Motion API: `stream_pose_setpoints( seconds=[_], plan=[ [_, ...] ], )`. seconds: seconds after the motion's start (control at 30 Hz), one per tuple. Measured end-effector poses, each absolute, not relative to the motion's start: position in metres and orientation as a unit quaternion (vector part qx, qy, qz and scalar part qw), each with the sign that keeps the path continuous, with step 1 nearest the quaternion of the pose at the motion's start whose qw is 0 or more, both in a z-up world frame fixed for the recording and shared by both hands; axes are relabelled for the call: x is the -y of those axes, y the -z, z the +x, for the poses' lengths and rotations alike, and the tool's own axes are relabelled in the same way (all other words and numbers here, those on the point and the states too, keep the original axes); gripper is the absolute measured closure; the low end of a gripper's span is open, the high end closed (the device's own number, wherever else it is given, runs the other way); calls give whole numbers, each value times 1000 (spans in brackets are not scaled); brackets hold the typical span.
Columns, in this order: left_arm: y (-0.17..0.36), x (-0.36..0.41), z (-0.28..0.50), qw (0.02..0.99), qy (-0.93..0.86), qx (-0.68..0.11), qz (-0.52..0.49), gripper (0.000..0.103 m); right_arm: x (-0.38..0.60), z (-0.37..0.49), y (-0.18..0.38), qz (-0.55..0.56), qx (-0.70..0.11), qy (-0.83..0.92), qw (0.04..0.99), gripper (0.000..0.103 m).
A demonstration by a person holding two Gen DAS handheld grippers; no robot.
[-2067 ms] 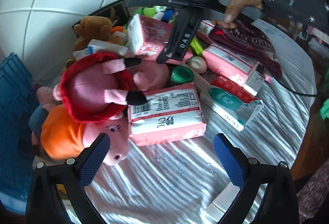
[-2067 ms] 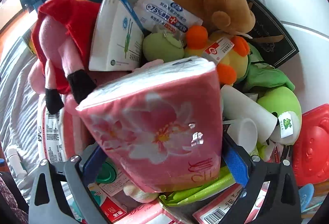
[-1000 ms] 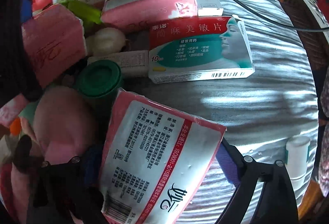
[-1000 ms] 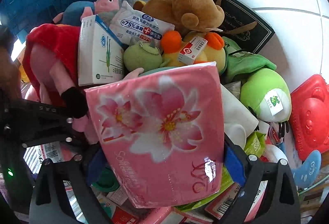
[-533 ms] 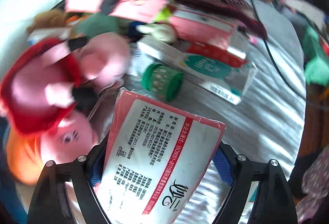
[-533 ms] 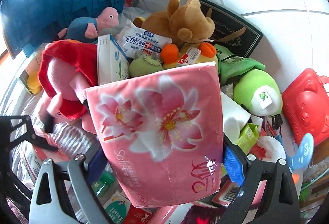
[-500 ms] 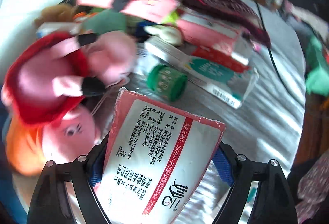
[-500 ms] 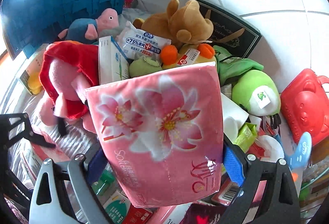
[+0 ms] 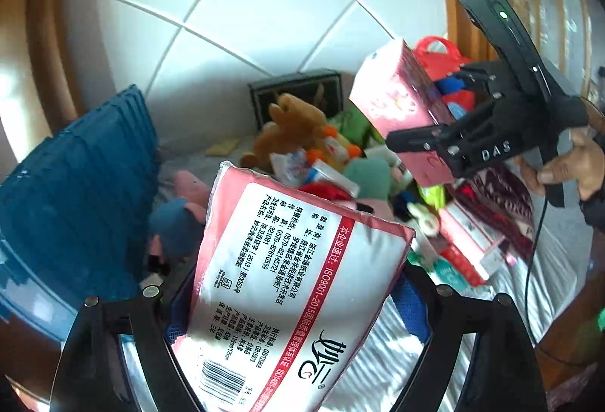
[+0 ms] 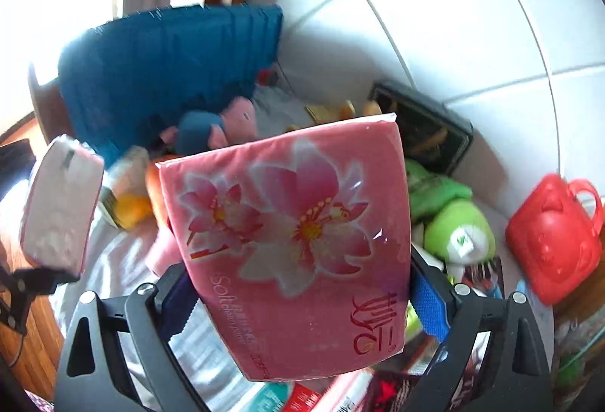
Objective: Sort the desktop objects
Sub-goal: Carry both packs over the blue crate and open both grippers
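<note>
My left gripper (image 9: pixel 298 306) is shut on a pink tissue pack (image 9: pixel 287 283) with a white printed label, held up above the table. My right gripper (image 10: pixel 302 298) is shut on a second pink tissue pack (image 10: pixel 298 241) printed with flowers, also lifted. In the left wrist view the right gripper (image 9: pixel 435 143) shows at upper right with its flowered pack (image 9: pixel 397 101). In the right wrist view the left gripper's pack (image 10: pixel 60 207) shows at the far left. A blue crate (image 9: pixel 75 192) stands at the left, also seen in the right wrist view (image 10: pixel 170 64).
A pile of plush toys, a brown bear (image 9: pixel 291 132), a blue and pink pig (image 10: pixel 211 128) and a green frog (image 10: pixel 457 230) lies against the white tiled wall. A red bear-shaped case (image 10: pixel 552 238), medicine boxes (image 9: pixel 461 260) and a dark box (image 10: pixel 423 132) lie around.
Both grippers have risen with their tissue packs, away from the pile. The views now tilt up toward the wall and the blue crate.
</note>
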State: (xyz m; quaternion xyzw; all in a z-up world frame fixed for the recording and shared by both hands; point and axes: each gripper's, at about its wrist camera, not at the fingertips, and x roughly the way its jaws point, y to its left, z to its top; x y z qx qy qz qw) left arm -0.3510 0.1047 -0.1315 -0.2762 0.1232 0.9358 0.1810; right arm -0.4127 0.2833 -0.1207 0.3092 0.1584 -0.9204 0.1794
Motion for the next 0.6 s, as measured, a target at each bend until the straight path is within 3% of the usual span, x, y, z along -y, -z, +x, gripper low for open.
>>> stream_pose_setpoints(
  seconds=[0.37,0.6],
  plan=[
    [5,54,-355,32,-979,-72,-190,16,-133,-431,0,184,-155,934,264,8],
    [-48,174,-409,-14,-983,-70,-166,16,3,-508,-50,190,-101,927,308,8]
  ],
)
